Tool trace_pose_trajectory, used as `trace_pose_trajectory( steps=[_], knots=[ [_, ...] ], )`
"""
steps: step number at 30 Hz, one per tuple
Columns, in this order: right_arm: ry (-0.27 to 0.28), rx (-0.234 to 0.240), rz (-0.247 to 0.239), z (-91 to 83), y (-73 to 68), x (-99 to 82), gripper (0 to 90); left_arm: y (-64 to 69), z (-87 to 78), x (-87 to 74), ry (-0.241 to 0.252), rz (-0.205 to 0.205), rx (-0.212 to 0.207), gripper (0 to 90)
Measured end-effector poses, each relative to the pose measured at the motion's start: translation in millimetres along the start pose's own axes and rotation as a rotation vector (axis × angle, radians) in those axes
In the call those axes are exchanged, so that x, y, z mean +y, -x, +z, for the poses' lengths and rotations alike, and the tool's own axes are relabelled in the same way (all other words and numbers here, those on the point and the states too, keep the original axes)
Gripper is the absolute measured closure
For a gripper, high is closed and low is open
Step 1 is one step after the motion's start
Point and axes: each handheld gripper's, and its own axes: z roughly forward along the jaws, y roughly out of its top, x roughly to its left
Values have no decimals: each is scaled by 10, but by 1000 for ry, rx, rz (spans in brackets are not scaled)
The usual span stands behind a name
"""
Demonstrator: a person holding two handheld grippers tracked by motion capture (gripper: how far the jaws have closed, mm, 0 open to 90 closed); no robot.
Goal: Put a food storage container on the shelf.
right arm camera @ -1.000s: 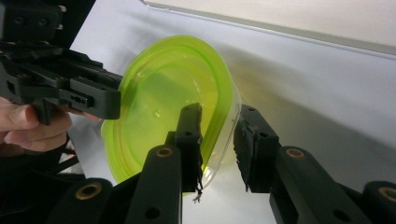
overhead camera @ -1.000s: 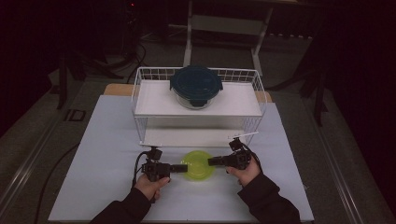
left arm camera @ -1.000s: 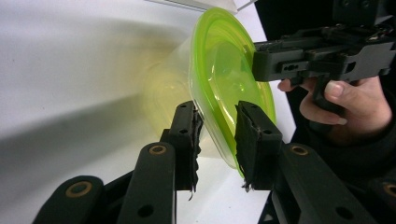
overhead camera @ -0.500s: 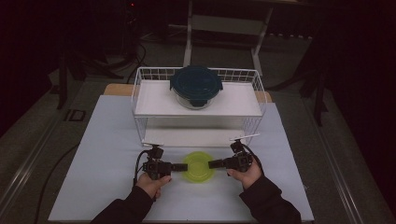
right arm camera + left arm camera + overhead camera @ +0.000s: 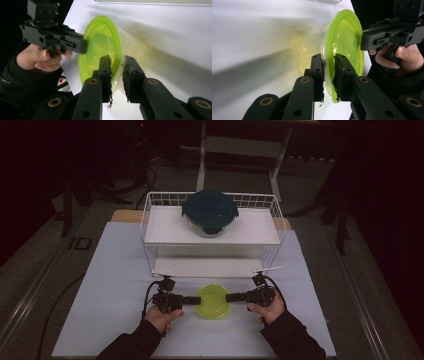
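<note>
High view: two sleeved forearms come in at the near edge of the white table point(image 5: 115, 285), each hand holding a tool. The left tool point(image 5: 199, 300) and the right tool point(image 5: 228, 297) point at each other from opposite sides of a green lid point(image 5: 213, 301), which sits on a clear tub point(image 5: 312, 47) near the table's front edge, midway between the hands.

In the left gripper view, the left tool point(image 5: 328, 72) has the lid's rim point(image 5: 347, 37) between its pads; the jaws have just been closing and now pinch the rim on both faces. The right hand point(image 5: 398, 56) and its tool grip the far side of the lid.

In the right gripper view, the right tool point(image 5: 117, 72) straddles the opposite rim of the lid point(image 5: 100, 42); its jaws have also just been closing, one pad lies against the rim, the other just beside it. The left hand point(image 5: 37, 58) shows beyond. The tub's inside cannot be made out through the lid.

Farther back stands a white wire rack point(image 5: 272, 212). On its upper shelf sits a round glass bowl point(image 5: 210, 212) shut with a dark blue clip lid; its contents cannot be told. The lower shelf is just behind the tools.
</note>
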Motion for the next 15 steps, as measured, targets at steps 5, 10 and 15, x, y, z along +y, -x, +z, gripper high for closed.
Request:
trace_pose_trajectory(
  steps=[5, 10, 15],
  knots=[
    [-7, 18, 19, 23, 39, -35, 717, -2, 2, 1, -3, 11, -1, 774],
    [14, 39, 76, 29, 83, -76, 763, 11, -1, -7, -4, -1, -17, 767],
    [30, -12, 67, 16, 1, -65, 802, 36, -42, -23, -19, -12, -1, 777]
  ],
)
